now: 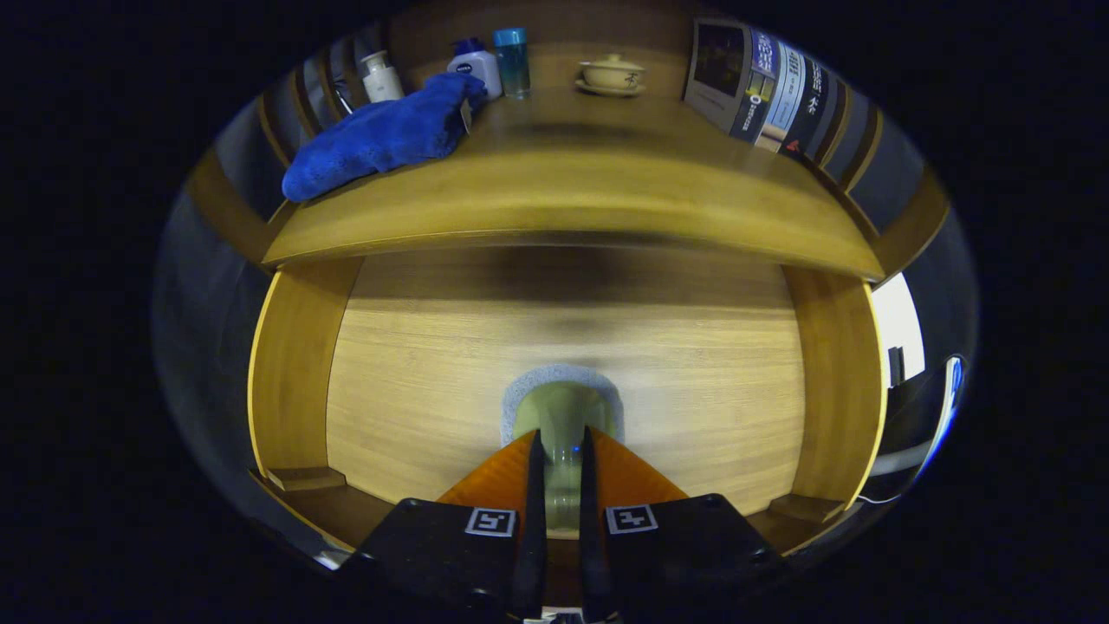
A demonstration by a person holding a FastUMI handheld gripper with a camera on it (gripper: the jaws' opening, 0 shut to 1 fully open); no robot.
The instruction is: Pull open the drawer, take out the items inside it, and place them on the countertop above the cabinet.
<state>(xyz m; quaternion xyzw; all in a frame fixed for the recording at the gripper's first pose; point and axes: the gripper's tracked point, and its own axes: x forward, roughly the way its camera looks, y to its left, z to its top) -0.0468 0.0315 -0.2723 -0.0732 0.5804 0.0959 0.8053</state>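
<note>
Two fingers: my gripper [555, 468] has them drawn close together, clenched on the drawer handle [561, 414], one finger on each side of its stem
Handle: I see a pale green knob on a grey backing plate, set in the middle of the drawer front, right at my fingertips
Drawer: the light wooden drawer front [433, 381] stands straight ahead of me, framed by the cabinet's side posts; whether it is pulled out at all, I cannot tell
Contents: hidden from me behind the front panel
Countertop: the wooden countertop [589, 186] runs just above the drawer and overhangs it
Blue cloth: a crumpled blue cloth [381, 139] lies on the countertop, left of my fingers
Bottles: beyond the cloth I make out a white bottle [380, 76], a white jar with a blue cap [476, 65] and a clear blue-capped bottle [512, 61]
Teacup: a lidded cream teacup on a saucer [612, 74] sits at the back
Booklet: a printed booklet [762, 87] leans at the far right
</note>
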